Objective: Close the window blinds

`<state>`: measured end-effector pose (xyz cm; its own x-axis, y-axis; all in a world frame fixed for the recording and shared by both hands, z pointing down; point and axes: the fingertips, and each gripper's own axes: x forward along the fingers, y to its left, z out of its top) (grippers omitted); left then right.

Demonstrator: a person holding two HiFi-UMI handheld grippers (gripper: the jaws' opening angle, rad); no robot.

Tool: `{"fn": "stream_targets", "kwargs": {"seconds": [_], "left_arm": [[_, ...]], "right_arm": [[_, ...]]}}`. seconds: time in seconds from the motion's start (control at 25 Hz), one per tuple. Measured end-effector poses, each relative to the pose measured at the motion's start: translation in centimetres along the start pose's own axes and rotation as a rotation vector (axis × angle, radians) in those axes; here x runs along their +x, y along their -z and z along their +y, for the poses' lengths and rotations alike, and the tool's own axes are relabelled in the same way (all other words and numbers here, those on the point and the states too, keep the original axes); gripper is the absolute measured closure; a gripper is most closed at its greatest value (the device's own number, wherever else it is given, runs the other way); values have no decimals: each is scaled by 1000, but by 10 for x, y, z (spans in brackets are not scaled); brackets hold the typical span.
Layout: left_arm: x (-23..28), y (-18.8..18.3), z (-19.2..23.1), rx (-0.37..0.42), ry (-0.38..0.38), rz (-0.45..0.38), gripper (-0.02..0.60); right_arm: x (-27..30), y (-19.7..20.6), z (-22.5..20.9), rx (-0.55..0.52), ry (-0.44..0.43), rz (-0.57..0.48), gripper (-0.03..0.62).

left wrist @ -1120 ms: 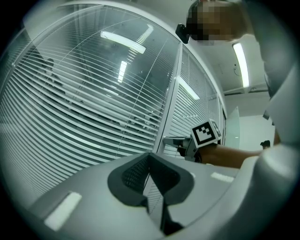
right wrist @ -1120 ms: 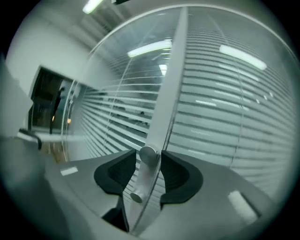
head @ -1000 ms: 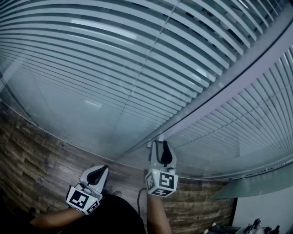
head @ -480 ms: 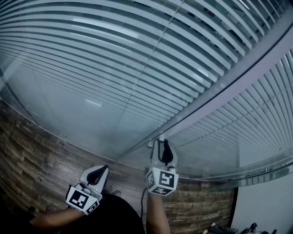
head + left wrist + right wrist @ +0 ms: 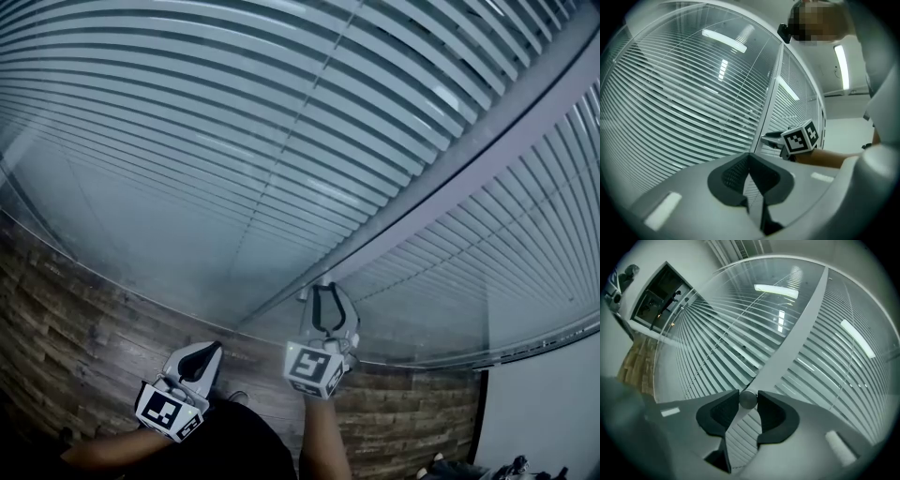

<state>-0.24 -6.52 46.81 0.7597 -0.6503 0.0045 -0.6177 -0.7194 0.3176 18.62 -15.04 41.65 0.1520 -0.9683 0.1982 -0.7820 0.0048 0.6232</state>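
My right tool [image 5: 748, 401] pinches the small round knob [image 5: 748, 399] between its pads: stiff, smooth, likely slippery; left tool [image 5: 749, 164] closed, empty

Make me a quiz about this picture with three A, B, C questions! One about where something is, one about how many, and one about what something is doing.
1. Where is the round knob?
A. Between the jaws of the right gripper
B. Lying on the floor
C. Hanging from a cord

2. How many grippers show in the head view?
A. One
B. Two
C. Three

3. How do the jaws of the left gripper stand?
A. Wide apart
B. Together, with nothing between them
C. Closed on a slat

Answers:
1. A: the right gripper view shows the jaws pressing on the knob from both sides.
2. B: one is low at the left, and one is up at the window frame.
3. B: the left gripper view shows the jaws meeting with nothing between them.
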Motion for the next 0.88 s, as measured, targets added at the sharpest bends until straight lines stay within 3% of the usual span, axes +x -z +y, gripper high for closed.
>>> {"fn": "stream_targets", "kwargs": {"seconds": [0.12,0.32,0.48,0.6,0.72,0.88], "left_arm": [[-1,0,1,-10,-6,-1,583],[-1,-3,0,-12,0,-4,583],[2,-1,-2,-10,7,-2,583],[4,-1,-1,-5,13,2,583],[0,-2,3,3,21,0,583],[-7,-2,11,8,20,-1,583]], "right_arm": [[1,0,-2,72,-26,-12,464],[-1,4,-13,516,-76,-68,424],[2,11,-16,734,-81,-104,417],[3,12,-21,889,-71,-134,458],[3,12,-16,927,-84,-145,461],[0,8,-9,775,-90,-108,465]]}}
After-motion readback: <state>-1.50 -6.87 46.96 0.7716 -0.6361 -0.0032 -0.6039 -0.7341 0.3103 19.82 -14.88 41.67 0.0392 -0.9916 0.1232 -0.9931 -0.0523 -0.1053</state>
